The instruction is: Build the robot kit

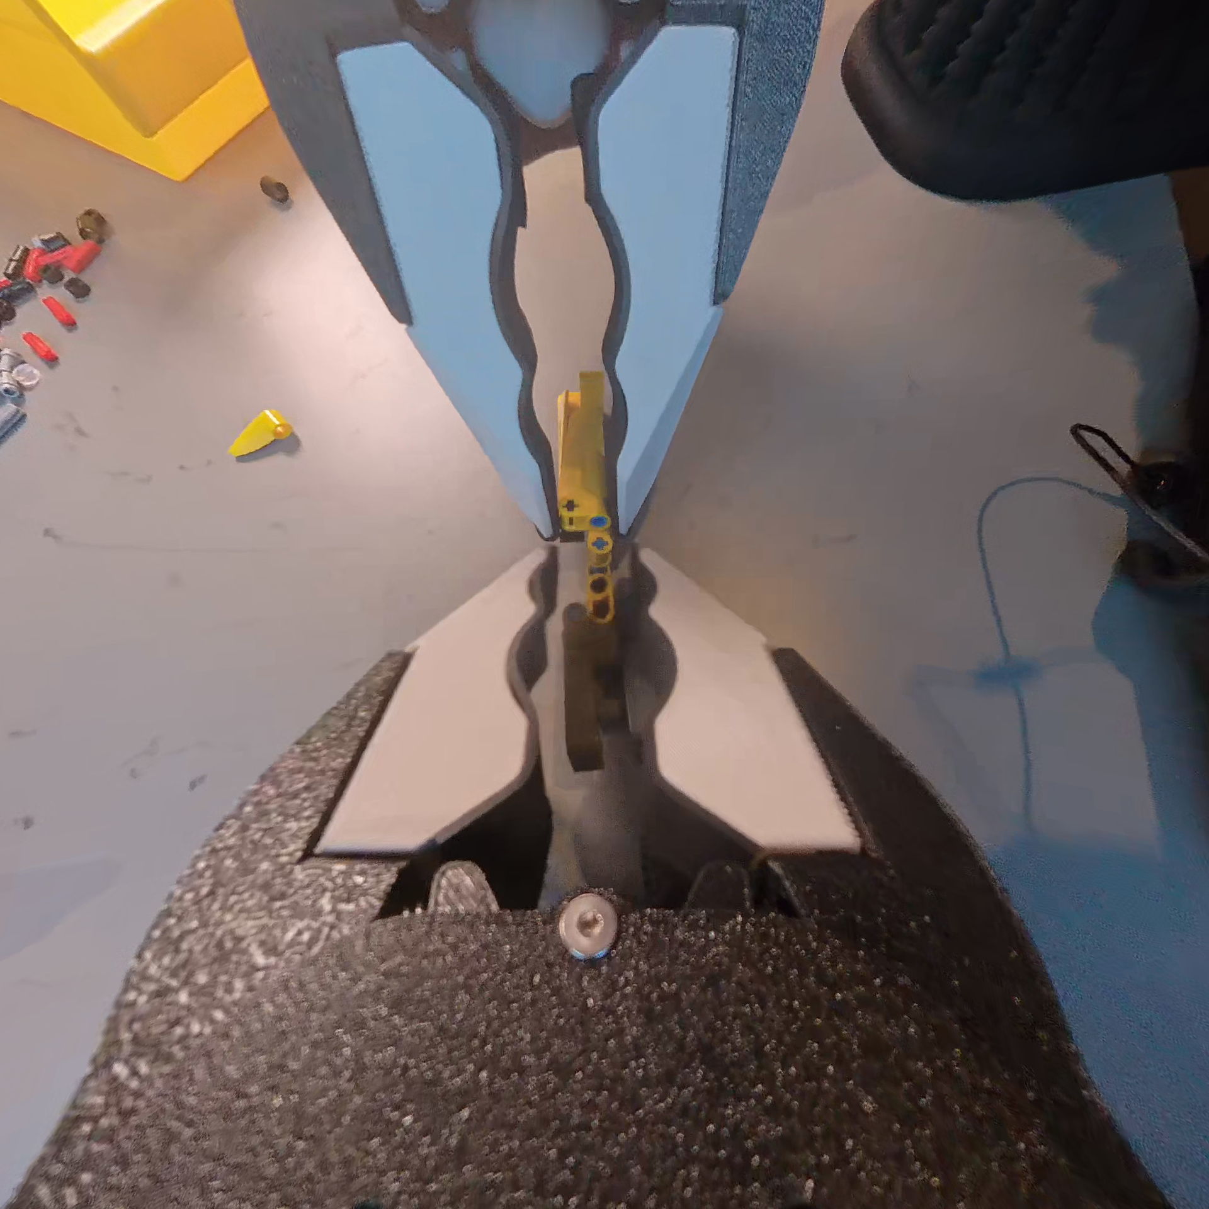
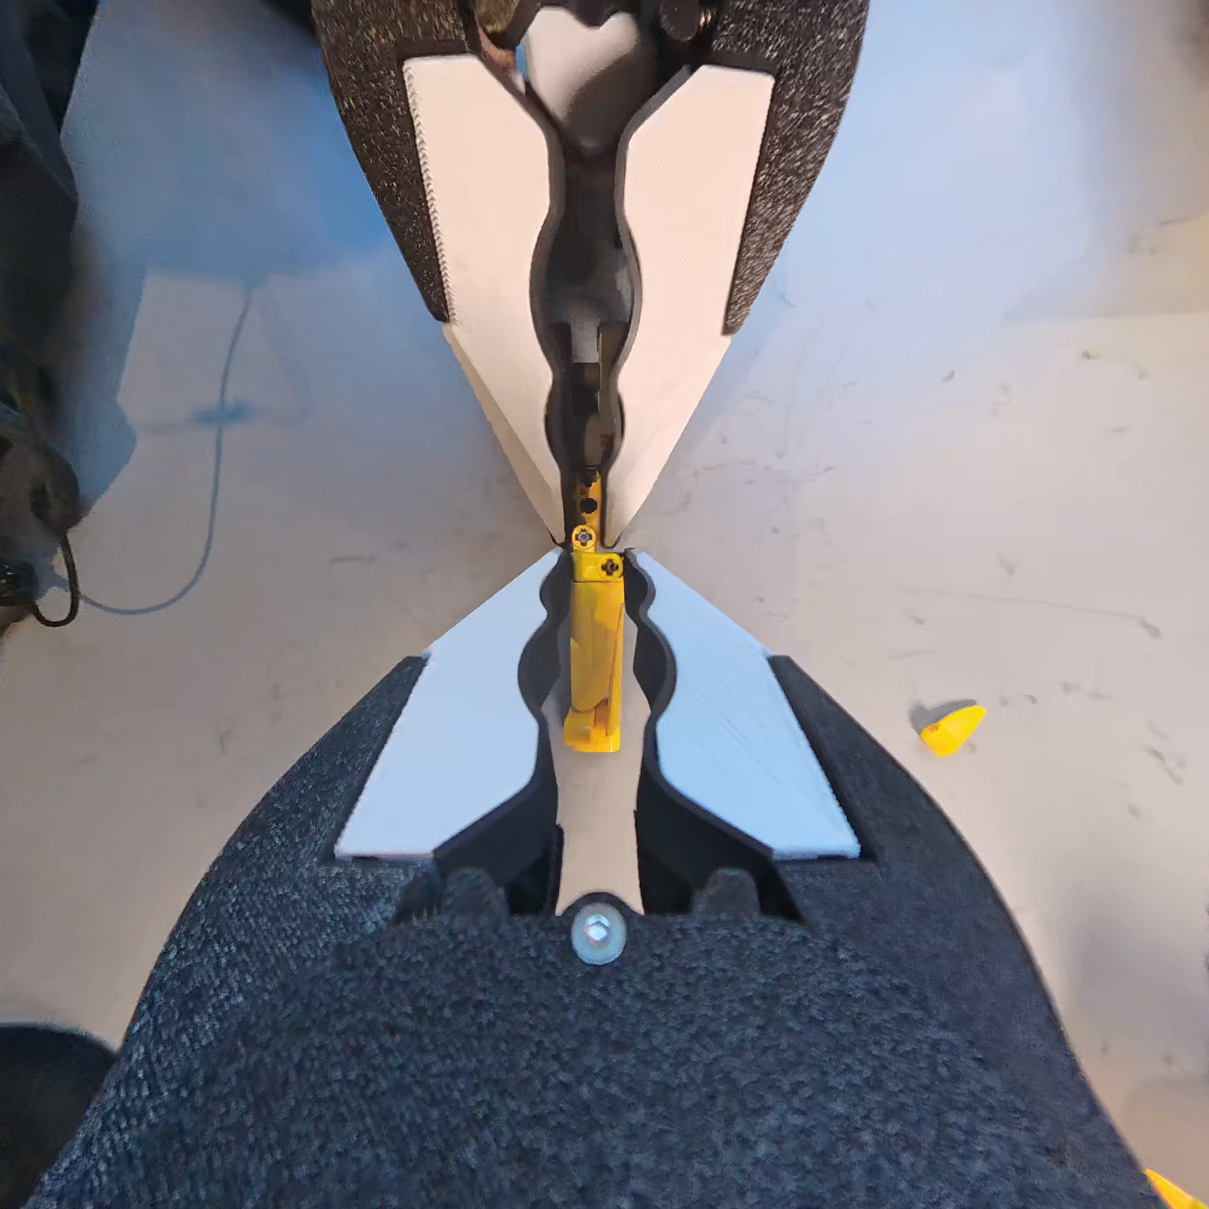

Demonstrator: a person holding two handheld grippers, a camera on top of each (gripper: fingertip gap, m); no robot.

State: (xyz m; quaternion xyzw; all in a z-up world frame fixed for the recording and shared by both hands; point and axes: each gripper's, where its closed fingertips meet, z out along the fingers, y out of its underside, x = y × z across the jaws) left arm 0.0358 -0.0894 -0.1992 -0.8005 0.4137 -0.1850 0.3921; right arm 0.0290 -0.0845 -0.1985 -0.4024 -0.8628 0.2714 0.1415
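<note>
Yellow holed beam (image 1: 599,576) clenched in left fingers (image 1: 592,556) seemingly meets yellow block (image 2: 595,654) clamped in right fingers (image 2: 592,556), tip to tip.

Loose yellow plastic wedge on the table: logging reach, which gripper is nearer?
Right. The yellow wedge lies beside the right gripper; the left gripper is farther, beyond its tips.

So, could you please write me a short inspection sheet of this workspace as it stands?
Surface: grey table, scuffed.
Held things: yellow holed beam in left gripper; yellow panel piece in right gripper; the two meet tip to tip.
Clutter: loose yellow wedge piece; pile of red and black small parts; yellow box.
Grippers: both shut on their pieces.
Cables: thin blue cord on the table.
Surroundings: black chair.
</note>
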